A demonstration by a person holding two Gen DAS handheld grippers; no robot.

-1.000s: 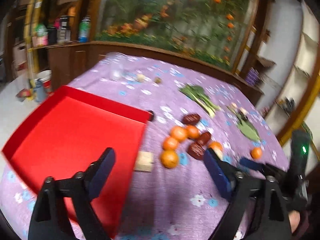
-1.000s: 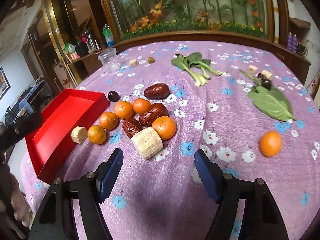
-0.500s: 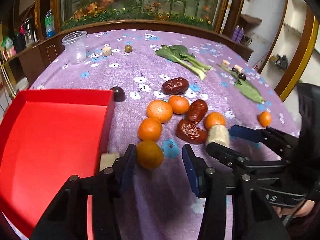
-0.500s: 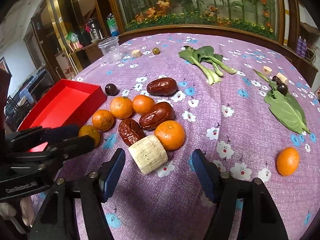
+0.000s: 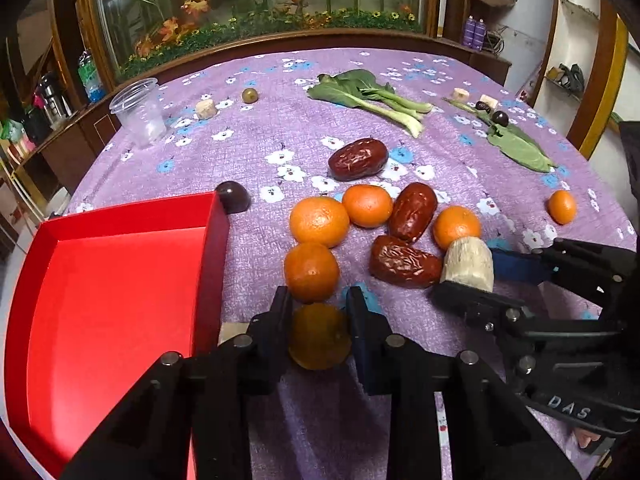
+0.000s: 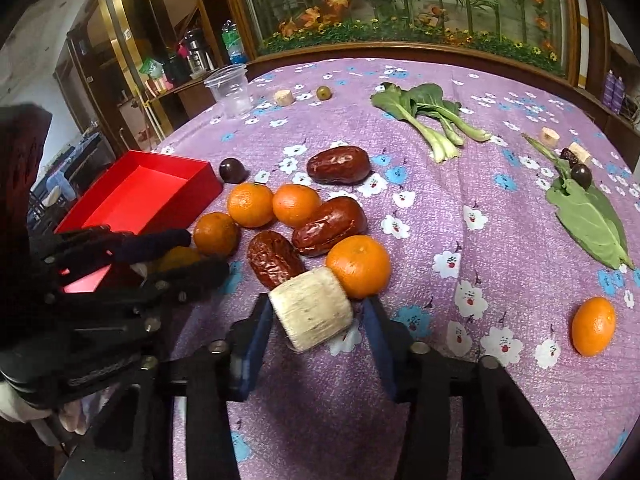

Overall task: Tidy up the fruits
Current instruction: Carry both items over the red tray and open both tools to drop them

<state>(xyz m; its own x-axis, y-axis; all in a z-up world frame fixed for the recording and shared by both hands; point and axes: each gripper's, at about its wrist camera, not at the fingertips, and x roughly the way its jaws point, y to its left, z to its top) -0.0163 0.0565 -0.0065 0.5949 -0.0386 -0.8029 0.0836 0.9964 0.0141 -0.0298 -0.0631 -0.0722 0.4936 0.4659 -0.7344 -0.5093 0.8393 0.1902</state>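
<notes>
A dull orange mandarin (image 5: 320, 340) lies on the purple cloth beside the red tray (image 5: 132, 216), and my left gripper (image 5: 318, 300) is shut on it, both pads pressing its sides. Just ahead sit more mandarins (image 5: 319, 221) and several brown dates (image 5: 404, 262). A pale cylindrical chunk (image 6: 310, 312) lies between the closing jaws of my right gripper (image 6: 316, 304). The left pad touches it and a thin gap shows at the right pad. In the right wrist view the left gripper (image 6: 188, 252) sits at the left, by the tray (image 6: 140, 196).
A dark plum (image 5: 233, 197) sits at the tray's far corner. A lone mandarin (image 6: 592, 326) lies to the right. Further back are bok choy (image 5: 372, 96), a green leaf (image 5: 520, 148), a clear plastic cup (image 5: 140, 116) and small pale pieces. A beige block (image 5: 230, 330) lies beside the tray wall.
My left gripper swung right off the tray, dropped to the nearest mandarin and shut on it. The right jaws narrowed around the pale chunk with little travel.
</notes>
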